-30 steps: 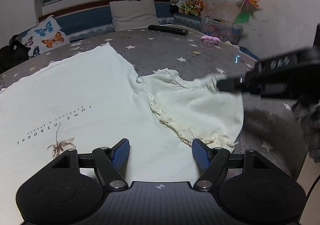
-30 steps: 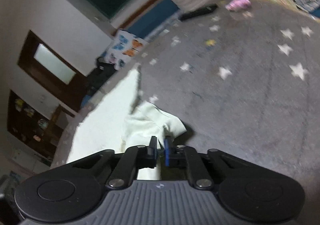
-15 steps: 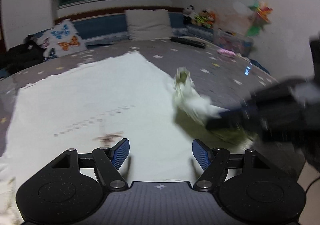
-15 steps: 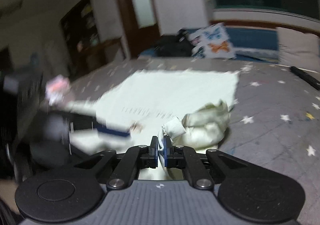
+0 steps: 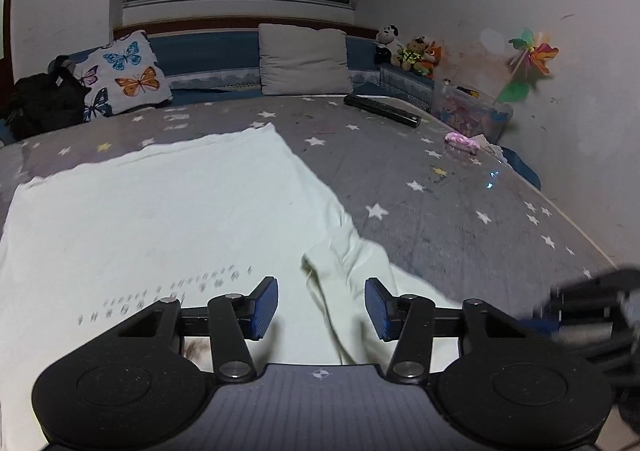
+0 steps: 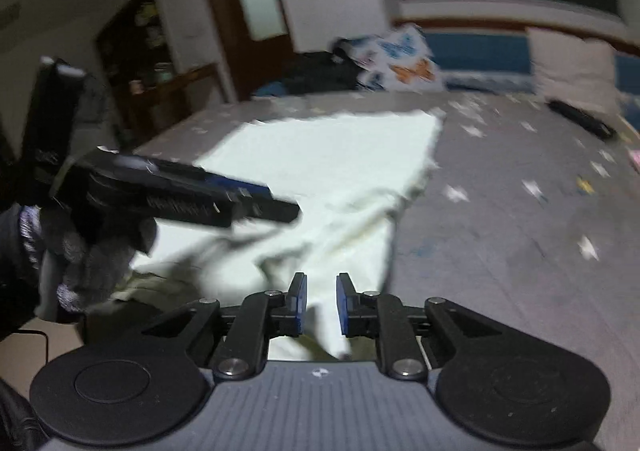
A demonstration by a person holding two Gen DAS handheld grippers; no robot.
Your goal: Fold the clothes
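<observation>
A cream-white T-shirt (image 5: 160, 219) with small dark print lies spread on the grey star-patterned bed (image 5: 460, 211). Its right sleeve (image 5: 352, 275) is folded in over the body and lies rumpled. My left gripper (image 5: 321, 307) is open, its blue pads either side of the sleeve fold, holding nothing. In the right wrist view the shirt (image 6: 320, 163) lies ahead and my right gripper (image 6: 321, 303) has its jaws a little apart over the rumpled cloth, no longer pinching it. The left gripper (image 6: 256, 203) shows blurred at left. The right gripper (image 5: 580, 307) shows blurred at the far right.
Butterfly pillow (image 5: 124, 79) and grey pillow (image 5: 304, 63) at the bed's head. A long black object (image 5: 382, 111), a pink item (image 5: 462, 141), a toy box (image 5: 472, 111) and stuffed animals (image 5: 412, 51) by the right wall. Black bag (image 5: 40, 103) at left.
The right gripper carried the sleeve leftward over the shirt body, then opened and let it go. The left gripper stayed open and shifted toward the folded sleeve.
</observation>
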